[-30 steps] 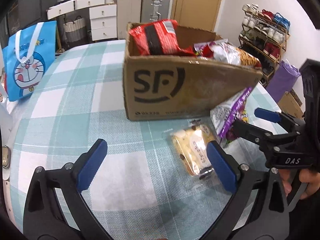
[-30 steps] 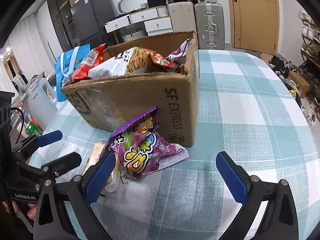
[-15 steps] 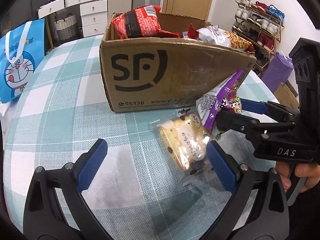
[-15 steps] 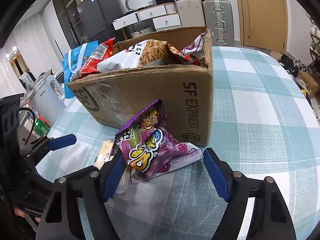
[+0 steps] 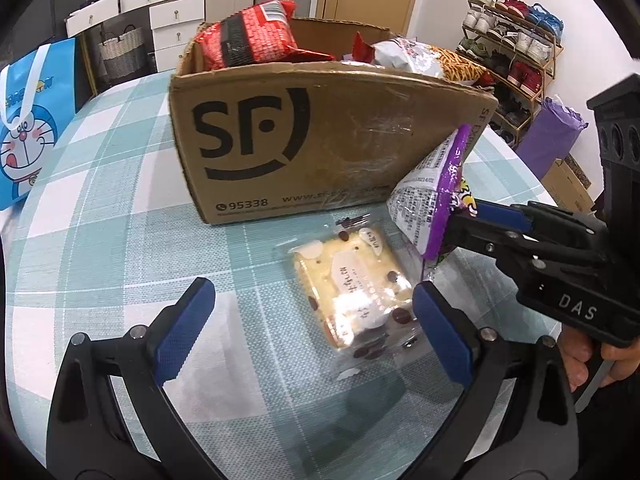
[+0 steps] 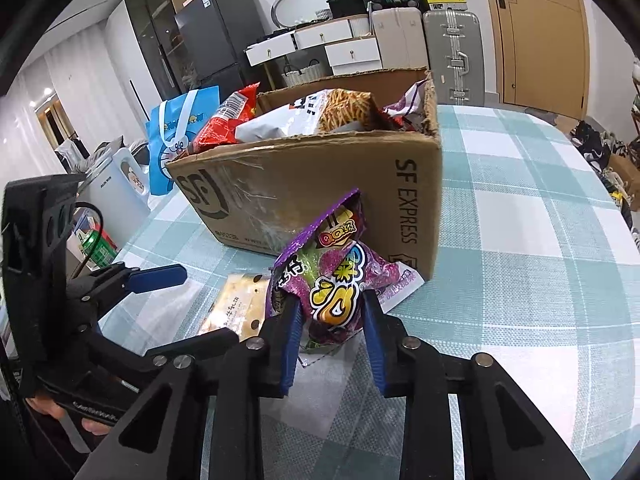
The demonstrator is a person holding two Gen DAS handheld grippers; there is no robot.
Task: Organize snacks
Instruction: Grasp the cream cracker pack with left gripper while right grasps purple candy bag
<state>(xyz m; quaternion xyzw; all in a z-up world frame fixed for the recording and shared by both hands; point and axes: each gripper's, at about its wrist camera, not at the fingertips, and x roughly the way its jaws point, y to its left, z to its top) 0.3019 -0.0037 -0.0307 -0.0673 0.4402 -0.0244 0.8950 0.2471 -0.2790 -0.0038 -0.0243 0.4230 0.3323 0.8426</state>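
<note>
A: Start close in. What is the right gripper (image 6: 330, 332) doing?

B: Its two blue pads are pressed in on the purple snack bag (image 6: 332, 276), one on each side of the lower half. The bag stands tilted, its top edge leaning on the cardboard box (image 6: 312, 184) at twelve o'clock.

A: And the left gripper (image 5: 308, 332)?

B: Jaws spread wide, nothing between the pads. The clear-wrapped cake (image 5: 352, 284) lies flat on the checked tablecloth (image 5: 100, 208), toward the right-hand pad, at about one o'clock from the gripper's centre; its near corner sits just beside that pad.

A: How do the two packets lie to each other?

B: In the left wrist view the purple bag is at two o'clock from the cake, just beside it. I cannot tell if the wrappers touch.

A: Further out?

B: The box, printed SF, stands on the cloth behind both packets. It holds a red bag (image 5: 248, 32) at its far left corner and a white bag with a picture of fries (image 6: 320, 116) toward the right.

A: Beyond that?

B: A blue cartoon tote (image 5: 28, 120) at ten o'clock on the table edge, then white drawers (image 5: 176, 20) and suitcases (image 6: 452, 48) by the far wall.
</note>
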